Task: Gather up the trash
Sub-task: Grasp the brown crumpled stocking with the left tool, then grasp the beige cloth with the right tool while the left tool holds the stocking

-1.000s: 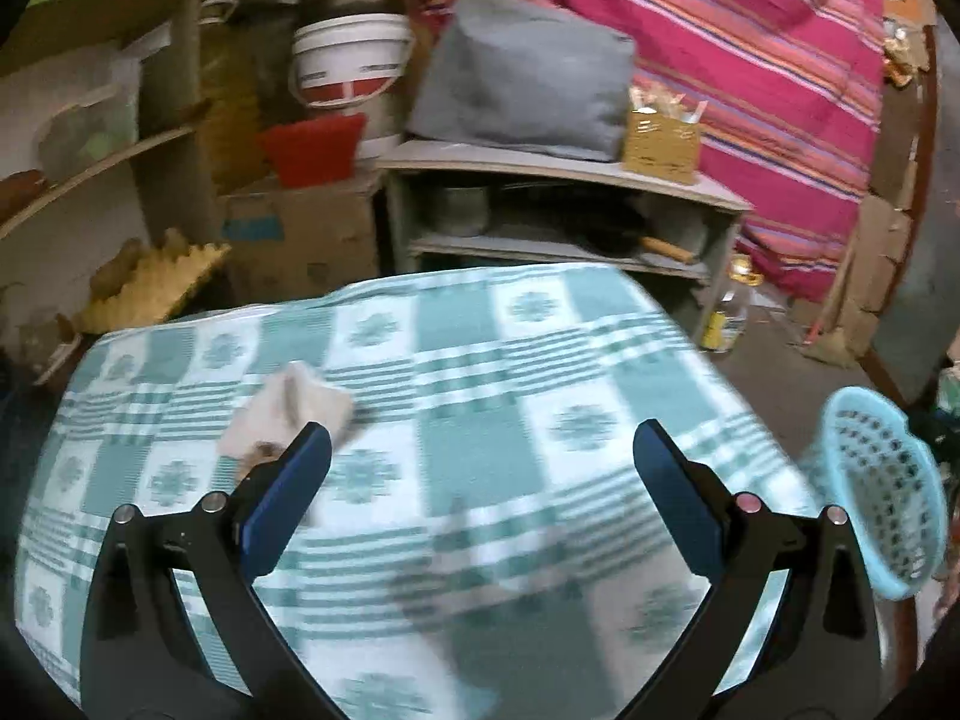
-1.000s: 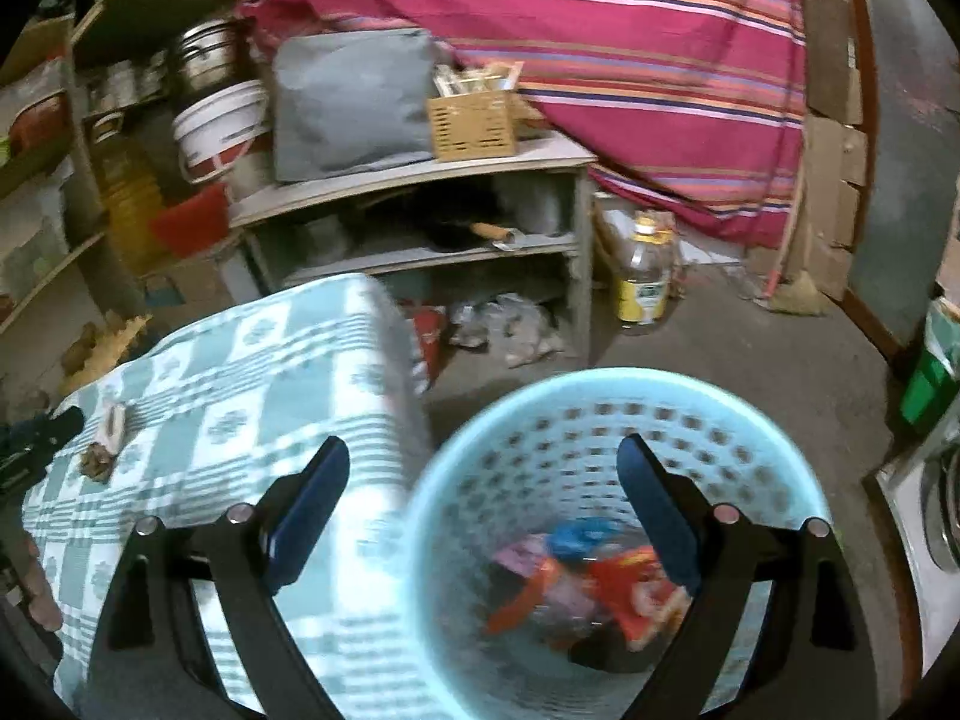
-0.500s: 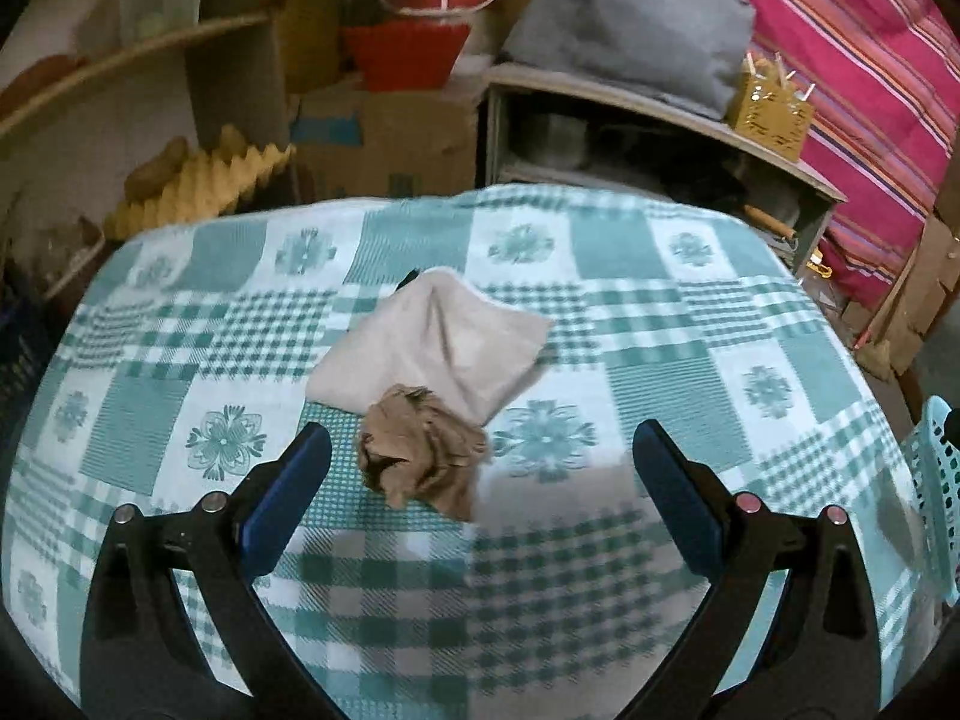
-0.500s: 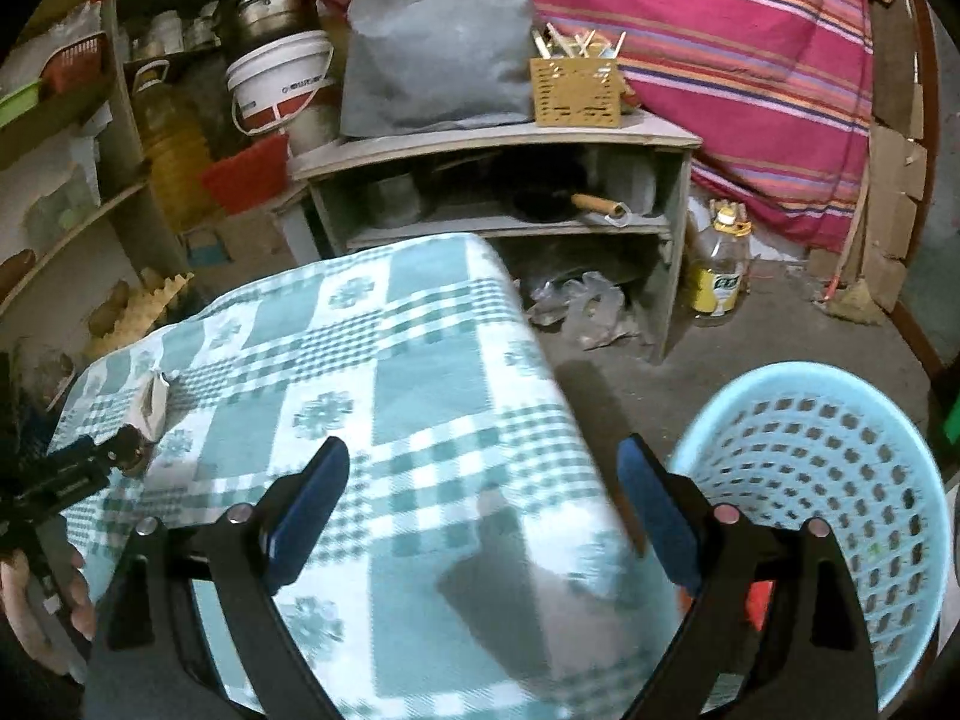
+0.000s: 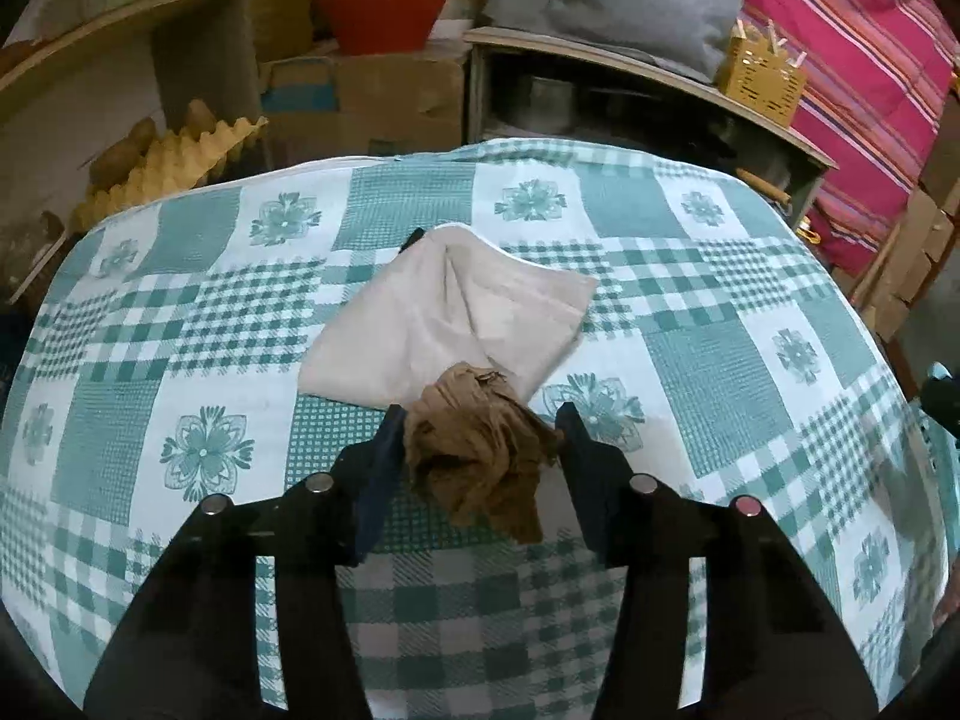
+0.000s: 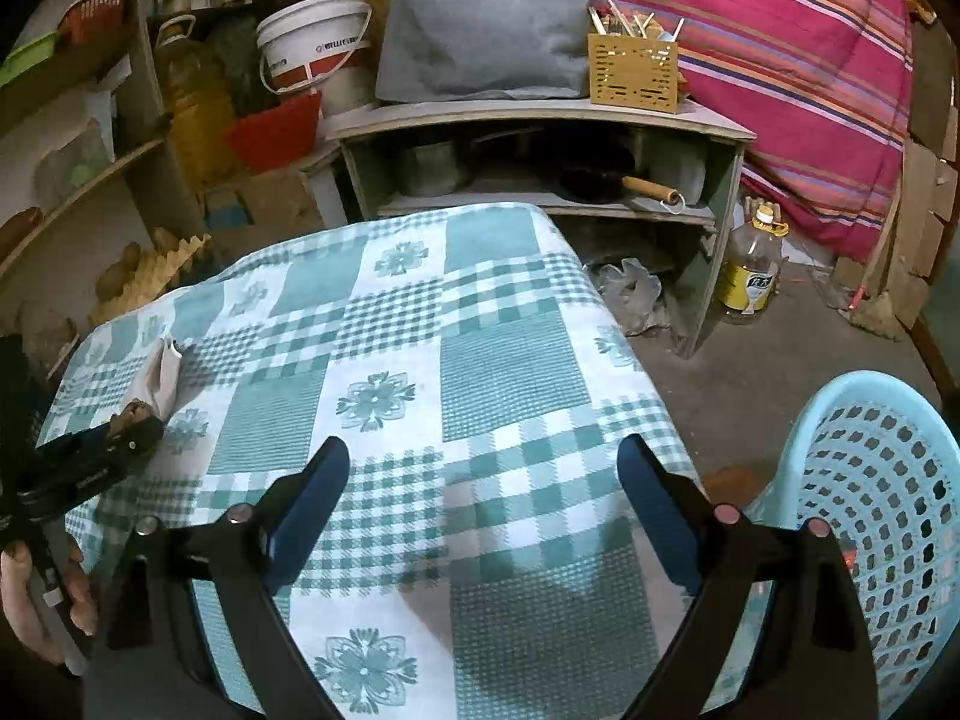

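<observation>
A crumpled brown paper wad (image 5: 480,444) lies on the green-checked tablecloth (image 5: 690,360), partly on a beige paper bag (image 5: 456,312). My left gripper (image 5: 480,426) has its blue fingers closed in against both sides of the wad. In the right wrist view the wad (image 6: 129,411) and bag (image 6: 162,369) show at the far left by the left gripper (image 6: 120,438). My right gripper (image 6: 483,471) is open and empty above the table's right part. The light blue trash basket (image 6: 870,510) stands on the floor at the right.
A wooden shelf unit (image 6: 540,120) with pots, a grey cushion (image 6: 480,24) and a yellow cutlery box (image 6: 633,69) stands behind the table. A bottle (image 6: 750,264) stands on the floor. Shelves, a white bucket (image 6: 312,42) and cardboard boxes (image 5: 366,96) are at the left.
My left gripper moved forward over the table and closed its fingers around the brown wad. My right gripper swung left from above the basket to above the table and stayed open.
</observation>
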Demonstrator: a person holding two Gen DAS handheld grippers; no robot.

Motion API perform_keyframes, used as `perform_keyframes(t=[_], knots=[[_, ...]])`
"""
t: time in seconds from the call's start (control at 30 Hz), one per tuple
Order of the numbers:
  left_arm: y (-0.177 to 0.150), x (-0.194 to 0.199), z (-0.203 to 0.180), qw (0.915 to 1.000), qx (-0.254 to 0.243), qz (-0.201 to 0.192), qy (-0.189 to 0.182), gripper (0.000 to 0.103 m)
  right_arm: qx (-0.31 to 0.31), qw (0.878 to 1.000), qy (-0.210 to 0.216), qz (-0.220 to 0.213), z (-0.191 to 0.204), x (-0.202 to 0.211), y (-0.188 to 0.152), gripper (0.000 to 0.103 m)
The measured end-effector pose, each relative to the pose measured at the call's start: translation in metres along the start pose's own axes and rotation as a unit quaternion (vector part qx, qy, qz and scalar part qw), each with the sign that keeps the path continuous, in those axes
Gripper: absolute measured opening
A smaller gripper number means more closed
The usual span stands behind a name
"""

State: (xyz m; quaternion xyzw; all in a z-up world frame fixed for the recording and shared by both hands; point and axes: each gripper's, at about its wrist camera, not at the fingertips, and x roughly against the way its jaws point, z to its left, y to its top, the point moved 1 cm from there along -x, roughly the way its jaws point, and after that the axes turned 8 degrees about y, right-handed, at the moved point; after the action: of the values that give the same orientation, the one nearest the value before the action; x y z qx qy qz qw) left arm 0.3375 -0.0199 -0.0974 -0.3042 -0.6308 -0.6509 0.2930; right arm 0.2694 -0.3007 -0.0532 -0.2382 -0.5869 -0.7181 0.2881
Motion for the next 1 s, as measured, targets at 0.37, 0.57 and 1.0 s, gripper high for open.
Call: perform_keyframes(t=[0.37,0.57,1.0], knots=[[-0.005,0.057,0.063,0.9983,0.010,-0.049,0.030,0.049,0.049,0.999,0.020,0.010,0.051,-0.005,-0.007,0.089],[-0.001,0.071,0.133,0.9939,0.051,-0.067,0.071,0.049,0.087,0.995,0.042,0.021,0.106,-0.019,-0.006,0.089],[-0.005,0.075,0.226,0.9857,0.085,-0.081,0.121,0.049,0.176,0.982,0.050,0.043,0.227,-0.089,0.009,0.089]])
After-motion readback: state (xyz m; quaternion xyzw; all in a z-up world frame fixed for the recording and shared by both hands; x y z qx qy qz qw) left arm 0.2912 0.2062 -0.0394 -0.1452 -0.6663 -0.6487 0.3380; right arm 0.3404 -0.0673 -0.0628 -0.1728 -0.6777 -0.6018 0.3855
